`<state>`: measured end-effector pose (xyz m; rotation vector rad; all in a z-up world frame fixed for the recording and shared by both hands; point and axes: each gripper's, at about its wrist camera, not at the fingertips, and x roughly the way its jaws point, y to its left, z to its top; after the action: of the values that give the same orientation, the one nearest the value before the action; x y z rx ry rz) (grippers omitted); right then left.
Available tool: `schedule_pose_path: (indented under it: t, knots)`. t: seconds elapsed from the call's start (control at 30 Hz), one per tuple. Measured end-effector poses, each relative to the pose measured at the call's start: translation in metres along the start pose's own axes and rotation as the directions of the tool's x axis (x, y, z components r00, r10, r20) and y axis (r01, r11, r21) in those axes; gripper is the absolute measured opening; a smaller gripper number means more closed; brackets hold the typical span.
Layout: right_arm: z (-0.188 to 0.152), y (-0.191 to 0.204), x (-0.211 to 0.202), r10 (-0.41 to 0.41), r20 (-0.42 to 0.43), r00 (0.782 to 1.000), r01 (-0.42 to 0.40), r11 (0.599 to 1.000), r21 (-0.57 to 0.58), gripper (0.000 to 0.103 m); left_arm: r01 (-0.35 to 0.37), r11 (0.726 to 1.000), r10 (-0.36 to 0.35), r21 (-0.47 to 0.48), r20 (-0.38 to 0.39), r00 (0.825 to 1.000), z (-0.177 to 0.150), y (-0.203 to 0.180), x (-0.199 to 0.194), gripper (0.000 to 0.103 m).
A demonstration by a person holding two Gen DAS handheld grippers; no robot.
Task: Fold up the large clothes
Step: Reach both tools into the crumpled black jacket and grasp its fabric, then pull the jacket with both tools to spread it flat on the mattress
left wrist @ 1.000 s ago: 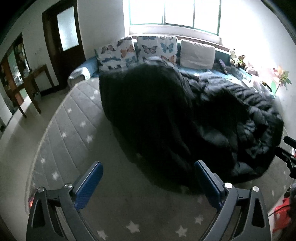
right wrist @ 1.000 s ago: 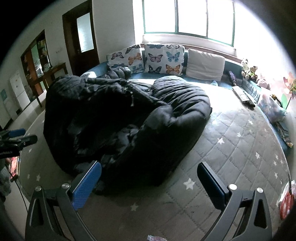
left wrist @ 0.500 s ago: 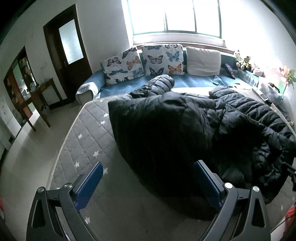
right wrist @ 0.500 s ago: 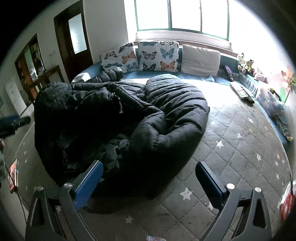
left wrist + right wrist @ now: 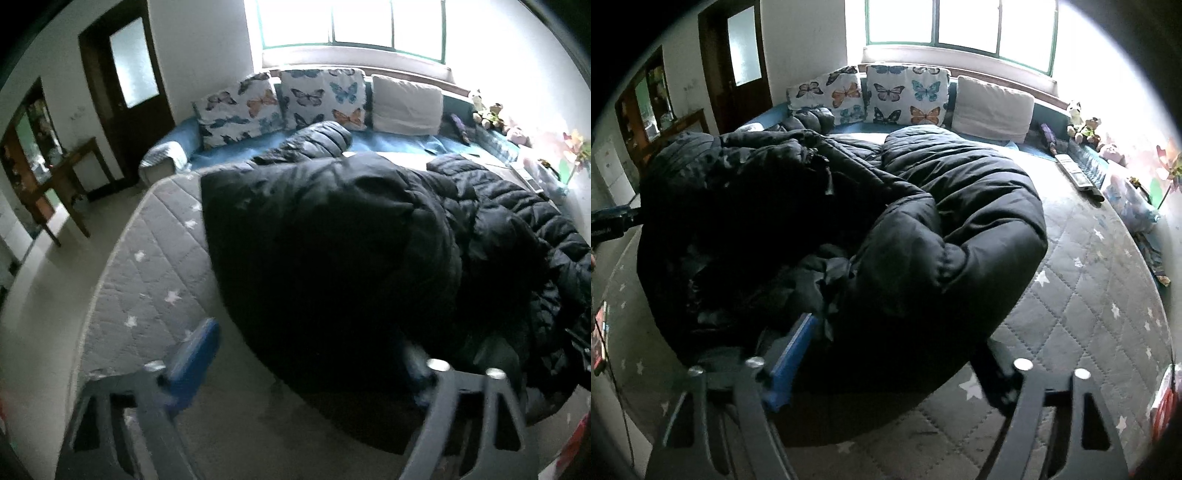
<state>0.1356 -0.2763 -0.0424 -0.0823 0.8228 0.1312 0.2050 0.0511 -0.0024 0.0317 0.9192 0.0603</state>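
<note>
A large black puffer coat (image 5: 332, 251) lies crumpled on a grey star-patterned mattress (image 5: 147, 266); it also shows in the right wrist view (image 5: 923, 229). My left gripper (image 5: 303, 354) is open at the coat's near edge, its right finger against the dark fabric. My right gripper (image 5: 894, 350) is open over the coat's near hem, with folds lying between its blue-padded fingers (image 5: 792, 354). The left gripper (image 5: 613, 221) shows at the left edge of the right wrist view.
Butterfly cushions (image 5: 905, 94) and a white pillow (image 5: 991, 109) line a blue sofa under the window. Soft toys (image 5: 1084, 123) and a remote (image 5: 1076, 173) sit at the right. A wooden table (image 5: 66, 177) and a door (image 5: 125, 85) stand at the left.
Both grippers have moved forward and down to the coat's near edge. Fabric now lies between the right gripper's fingers. The coat itself has barely shifted.
</note>
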Motion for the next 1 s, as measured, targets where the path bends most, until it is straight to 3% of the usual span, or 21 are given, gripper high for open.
schedule_pose_path:
  t: [0.13, 0.2, 0.23, 0.27, 0.43, 0.57, 0.77, 0.87, 1.0]
  knots:
    - [-0.002, 0.004, 0.0, -0.033, 0.001, 0.999, 0.034, 0.999, -0.032, 0.064, 0.053, 0.998, -0.052, 0.024, -0.026, 0.998, -0.005, -0.01, 0.013, 0.036]
    - [-0.003, 0.005, 0.0, -0.046, 0.004, 0.999, 0.047, 0.998, -0.044, 0.058, 0.034, 0.998, -0.034, 0.043, -0.013, 0.999, -0.008, -0.015, 0.015, 0.025]
    - [-0.004, 0.005, -0.002, -0.047, 0.012, 0.999, 0.048, 0.998, -0.042, 0.05, 0.028, 0.998, -0.028, 0.052, -0.007, 1.0, -0.011, -0.015, 0.014, 0.007]
    - [-0.004, 0.003, -0.004, -0.048, 0.021, 0.999, 0.049, 0.998, -0.037, 0.043, 0.045, 0.998, -0.045, 0.048, -0.011, 0.999, -0.014, -0.015, 0.012, 0.003]
    - [0.001, -0.004, -0.016, -0.017, 0.048, 0.999, 0.017, 1.0, -0.007, 0.029, 0.041, 0.998, -0.043, 0.05, 0.034, 0.999, -0.026, -0.006, -0.019, 0.003]
    - [0.005, -0.004, -0.024, 0.003, 0.072, 0.997, -0.002, 1.0, -0.01, 0.026, 0.035, 0.997, -0.039, 0.07, 0.058, 0.998, -0.037, 0.001, -0.046, 0.002]
    - [0.005, -0.006, -0.015, 0.023, 0.004, 1.0, -0.023, 1.0, -0.004, 0.031, 0.083, 0.994, -0.087, 0.075, 0.044, 0.995, -0.051, 0.005, -0.077, 0.003]
    - [0.001, -0.004, -0.026, 0.025, 0.015, 1.0, -0.024, 1.0, -0.012, 0.036, 0.109, 0.989, -0.111, 0.099, 0.015, 0.994, -0.052, -0.003, -0.084, 0.004]
    - [0.001, -0.003, -0.045, 0.031, 0.047, 0.998, -0.029, 0.999, -0.03, 0.041, 0.193, 0.973, -0.187, 0.126, -0.055, 0.981, -0.051, -0.028, -0.073, 0.005]
